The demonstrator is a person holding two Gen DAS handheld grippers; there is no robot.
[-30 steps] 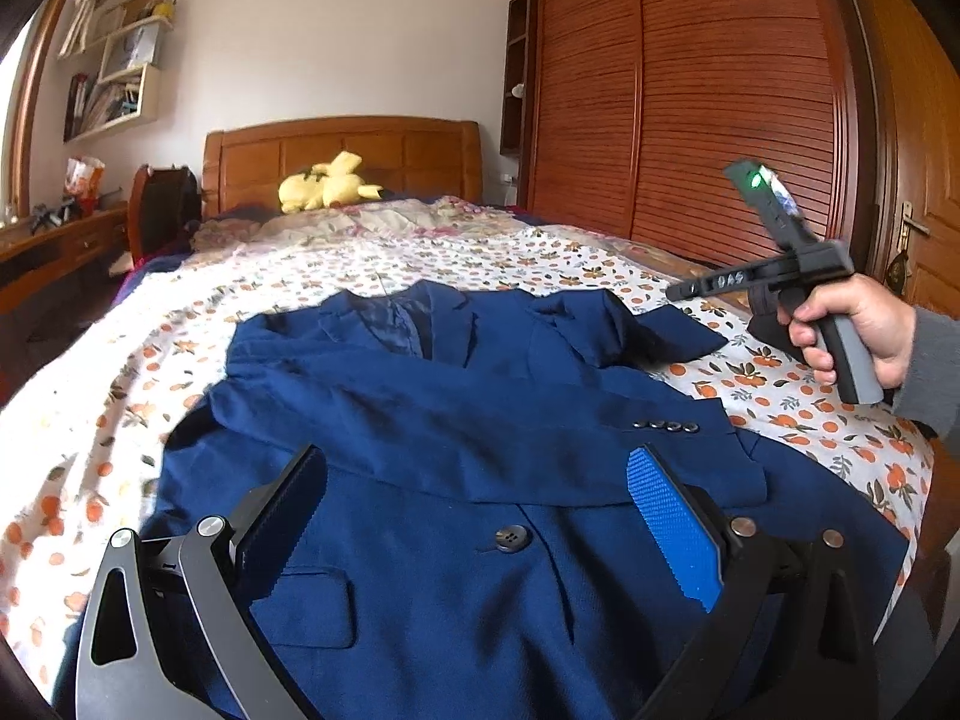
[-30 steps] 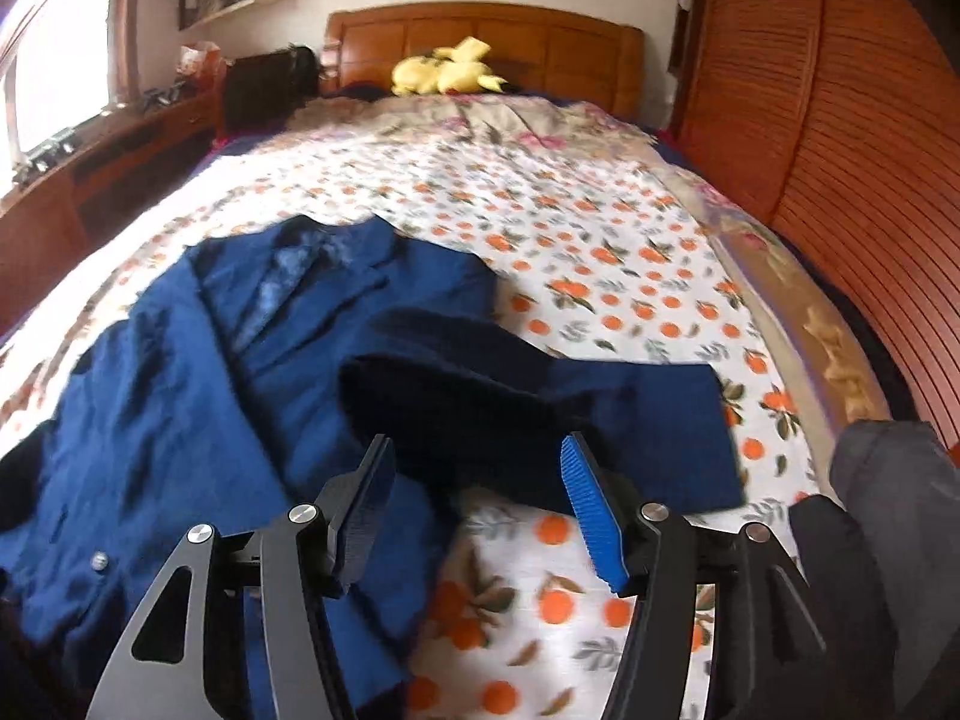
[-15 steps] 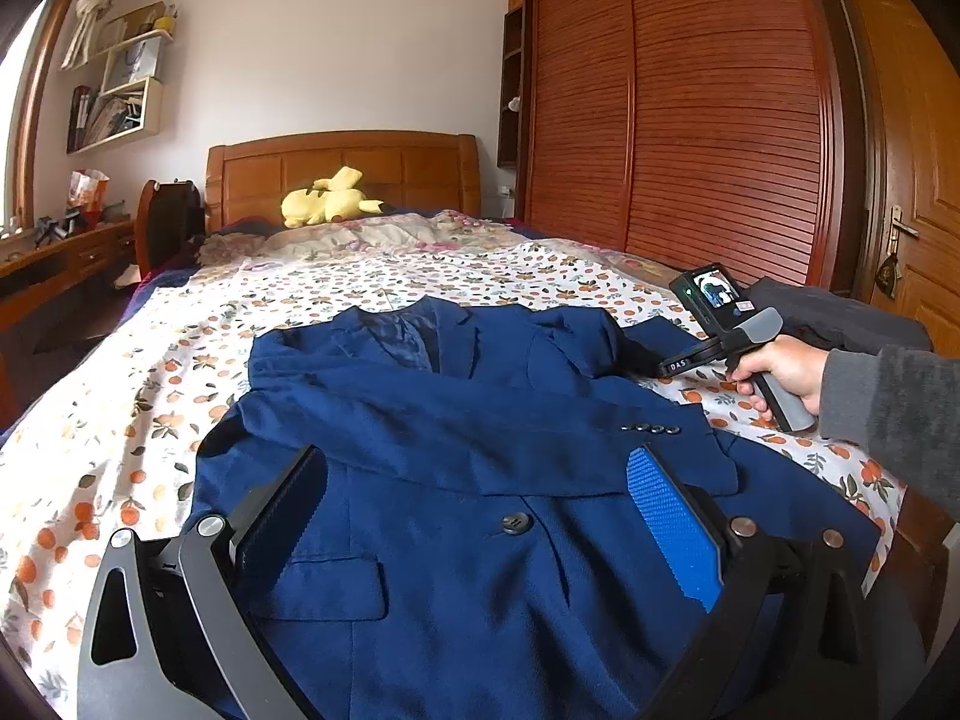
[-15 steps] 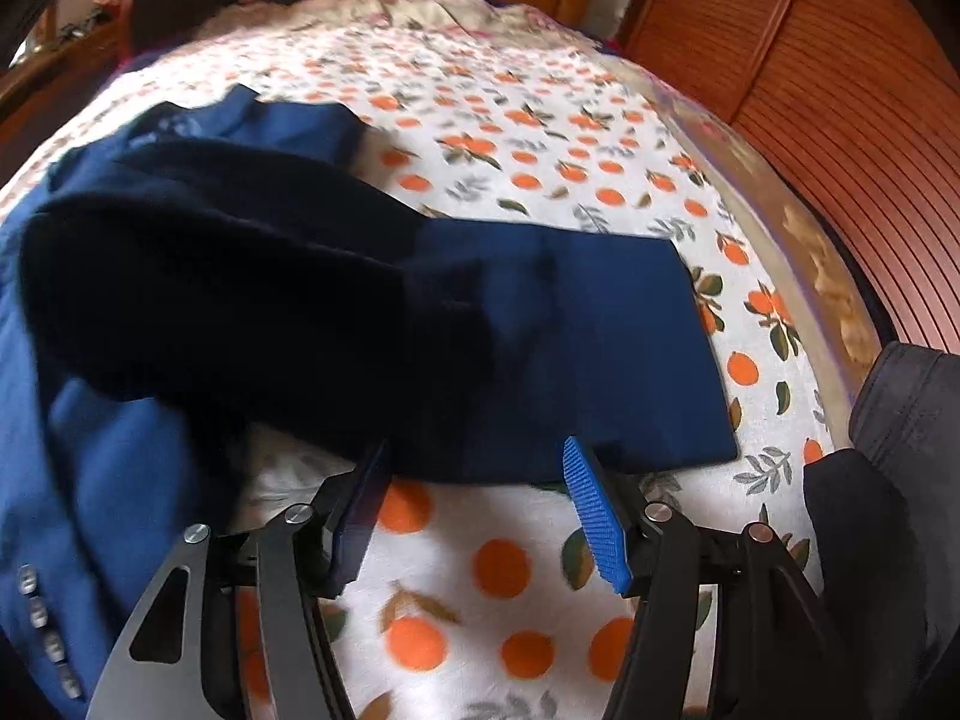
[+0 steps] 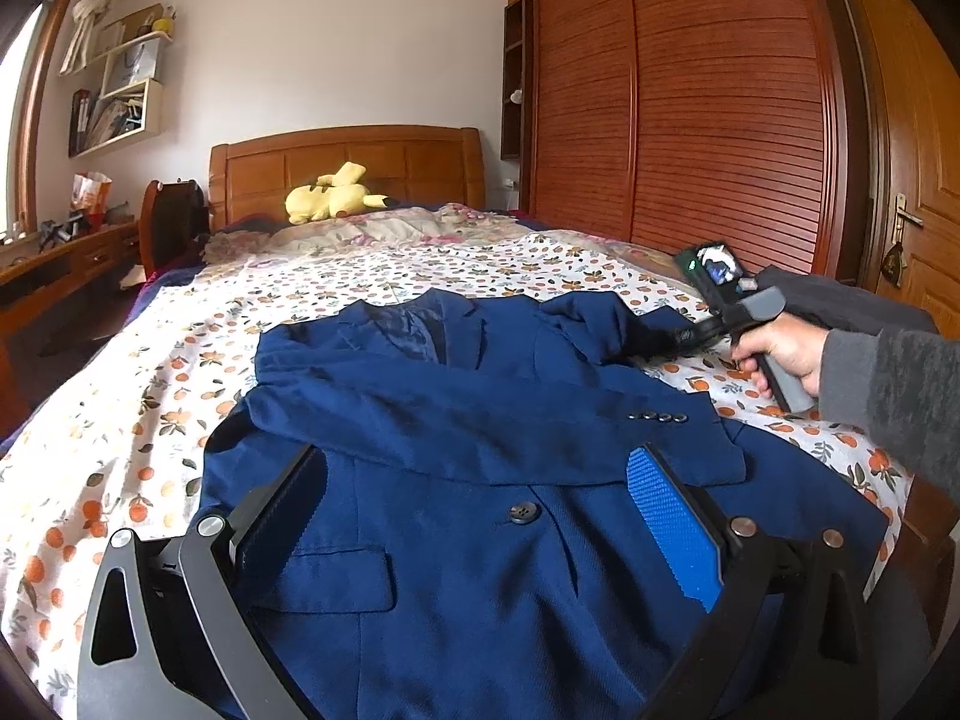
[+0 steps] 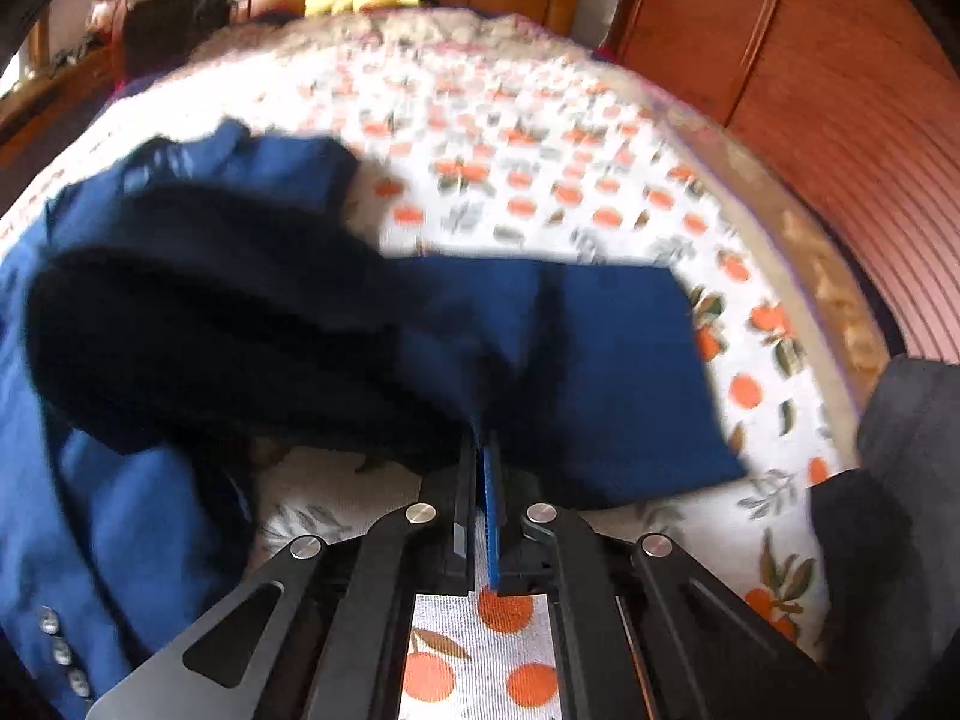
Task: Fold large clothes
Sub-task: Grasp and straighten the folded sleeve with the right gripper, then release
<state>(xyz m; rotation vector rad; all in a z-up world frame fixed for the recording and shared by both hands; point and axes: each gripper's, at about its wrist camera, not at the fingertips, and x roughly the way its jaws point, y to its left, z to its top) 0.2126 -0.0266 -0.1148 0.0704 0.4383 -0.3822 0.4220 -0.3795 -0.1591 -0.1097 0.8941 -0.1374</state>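
A navy blue suit jacket (image 5: 468,480) lies front up on the bed, one sleeve (image 5: 480,420) folded across its chest. My left gripper (image 5: 474,516) is open and empty, hovering over the jacket's lower front near a button (image 5: 522,512). My right gripper (image 6: 480,450) is shut on the near edge of the other sleeve (image 6: 570,348), which stretches out to the right over the bedsheet. It also shows in the left wrist view (image 5: 684,336) at the jacket's right shoulder, held by a hand.
The bed has a white sheet with orange prints (image 5: 150,372). A yellow plush toy (image 5: 333,201) lies by the wooden headboard. A wooden wardrobe (image 5: 690,108) runs along the right side. A dark garment (image 6: 900,480) lies at the bed's right edge. A desk (image 5: 54,258) stands left.
My right gripper moved in on the outstretched sleeve and closed on its edge. My left gripper stayed open over the jacket's front, with the view rising slightly.
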